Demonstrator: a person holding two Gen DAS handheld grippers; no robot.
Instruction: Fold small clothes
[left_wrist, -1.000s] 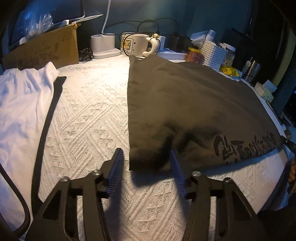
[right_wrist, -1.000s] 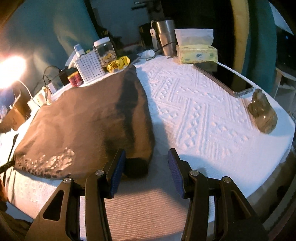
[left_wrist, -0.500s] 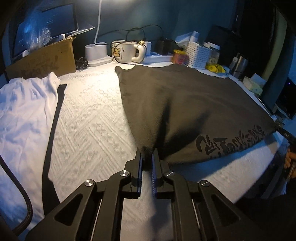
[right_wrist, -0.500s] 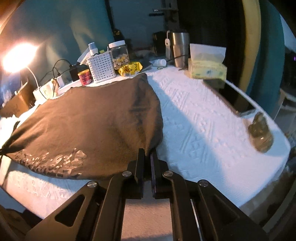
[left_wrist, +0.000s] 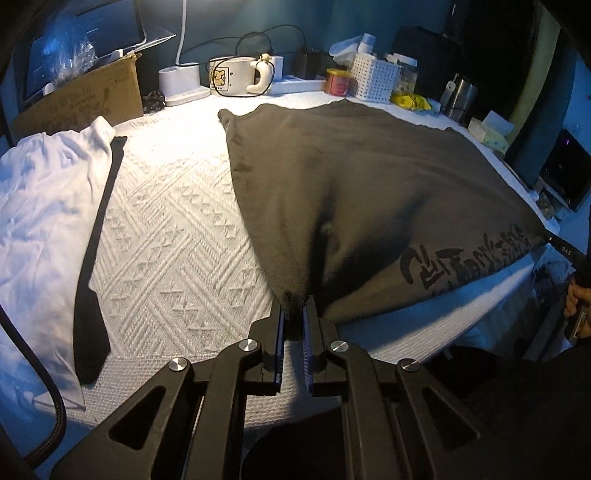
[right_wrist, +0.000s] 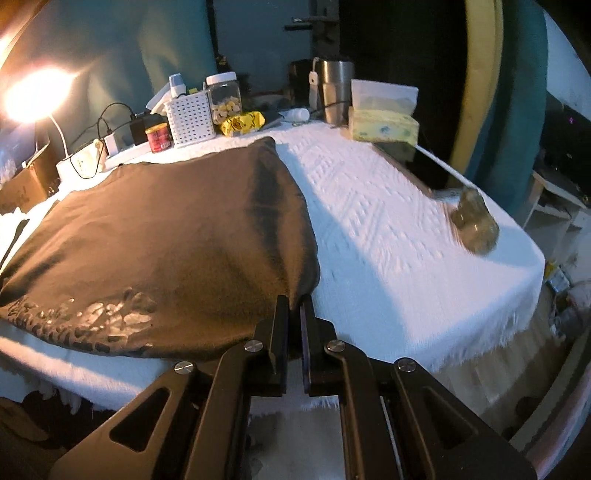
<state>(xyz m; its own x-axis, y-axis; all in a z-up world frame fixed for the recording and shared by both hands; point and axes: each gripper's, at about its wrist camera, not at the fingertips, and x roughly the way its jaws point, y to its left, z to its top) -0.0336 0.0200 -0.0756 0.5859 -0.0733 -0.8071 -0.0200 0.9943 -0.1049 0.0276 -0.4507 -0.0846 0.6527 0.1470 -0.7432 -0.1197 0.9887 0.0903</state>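
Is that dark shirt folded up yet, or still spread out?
Spread out: the shirt lies flat across the table, only its near corners pinched.

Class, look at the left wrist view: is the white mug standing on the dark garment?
No, the mug stands on the table's far edge, apart from the dark garment.

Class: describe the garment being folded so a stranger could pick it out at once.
On the white textured bedspread, look to the middle, right of the white shirt. The dark grey garment lies there, both near corners pinched in tongs; it alone bears black lettering along its near edge.
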